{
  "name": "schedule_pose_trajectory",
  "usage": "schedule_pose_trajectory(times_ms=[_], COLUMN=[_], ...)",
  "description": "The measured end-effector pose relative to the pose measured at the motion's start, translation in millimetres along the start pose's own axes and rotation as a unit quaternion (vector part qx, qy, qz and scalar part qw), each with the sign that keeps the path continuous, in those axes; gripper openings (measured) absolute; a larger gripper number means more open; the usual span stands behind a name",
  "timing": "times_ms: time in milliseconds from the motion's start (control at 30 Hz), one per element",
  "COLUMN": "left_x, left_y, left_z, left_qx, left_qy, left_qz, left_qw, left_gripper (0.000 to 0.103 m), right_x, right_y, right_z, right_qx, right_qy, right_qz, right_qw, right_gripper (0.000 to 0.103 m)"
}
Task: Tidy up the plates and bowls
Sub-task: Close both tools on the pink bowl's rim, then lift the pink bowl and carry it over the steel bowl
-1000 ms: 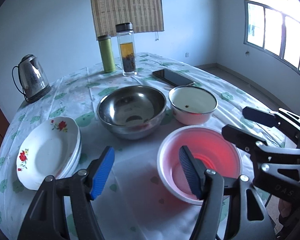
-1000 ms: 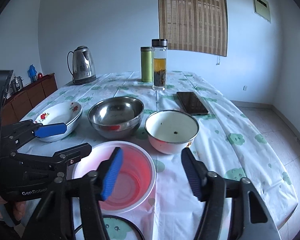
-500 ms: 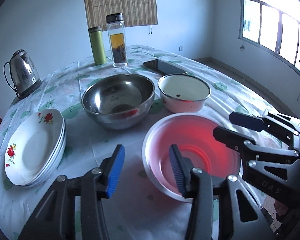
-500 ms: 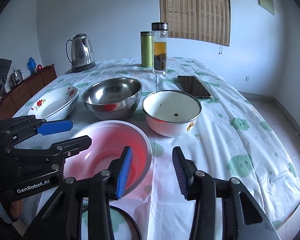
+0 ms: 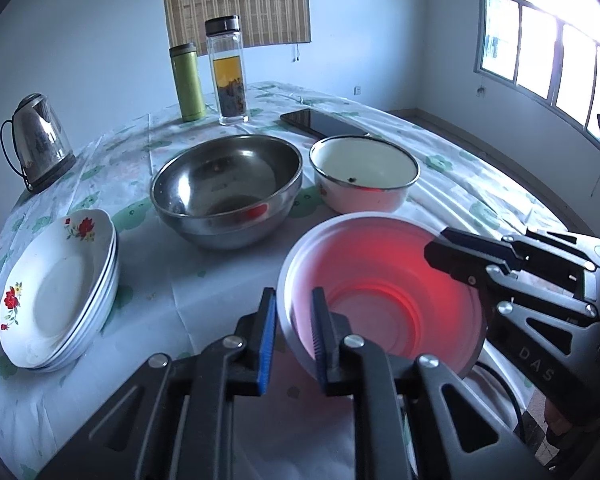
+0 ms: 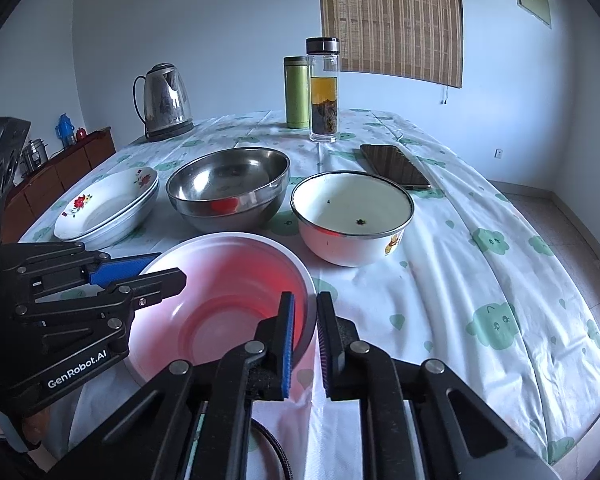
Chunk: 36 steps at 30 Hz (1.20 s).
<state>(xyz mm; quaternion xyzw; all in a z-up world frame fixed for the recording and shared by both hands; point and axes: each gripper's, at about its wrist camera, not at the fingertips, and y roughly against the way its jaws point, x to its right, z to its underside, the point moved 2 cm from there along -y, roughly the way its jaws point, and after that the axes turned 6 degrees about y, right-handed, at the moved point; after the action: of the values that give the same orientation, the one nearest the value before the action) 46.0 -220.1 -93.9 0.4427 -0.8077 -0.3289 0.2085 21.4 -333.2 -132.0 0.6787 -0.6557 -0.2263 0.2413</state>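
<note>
- Two claws grip one pink plastic bowl (image 5: 384, 292) by opposite sides of its rim; both have just been closing.
- Left claw (image 5: 294, 328) clamps the bowl's left wall, one pad inside, one outside.
- Right claw (image 6: 305, 336) clamps the right wall the same way.
- Beyond the bowl on the desk (image 6: 460, 264): a steel bowl (image 5: 226, 188), a white enamel bowl (image 5: 364, 178), and stacked flowered plates (image 5: 56, 292) at the left.
- Farther back stand a kettle (image 5: 38, 148), a green flask (image 5: 186, 82), a tea bottle (image 5: 228, 70) and a phone (image 5: 320, 122).
</note>
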Motion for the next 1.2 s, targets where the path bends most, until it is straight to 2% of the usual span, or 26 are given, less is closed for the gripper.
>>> schedule_pose_trajectory(times_ms=[600,1200], left_x=[-6,-26], left_y=[10,20], left_z=[-7,-53], left_qx=[0.015,0.054], left_qy=[0.009,0.018], left_qz=[-0.002,-0.023], left_qw=[0.9998,0.9981], left_gripper=[0.013,0.013], right_x=[0,-5], right_y=[7,16], right_z=[-9,-59], right_qx=[0.018,0.064], right_qy=[-0.006,0.011], right_qz=[-0.009,-0.018], right_qw=[1.0,0.998], right_gripper=[0.008,0.008])
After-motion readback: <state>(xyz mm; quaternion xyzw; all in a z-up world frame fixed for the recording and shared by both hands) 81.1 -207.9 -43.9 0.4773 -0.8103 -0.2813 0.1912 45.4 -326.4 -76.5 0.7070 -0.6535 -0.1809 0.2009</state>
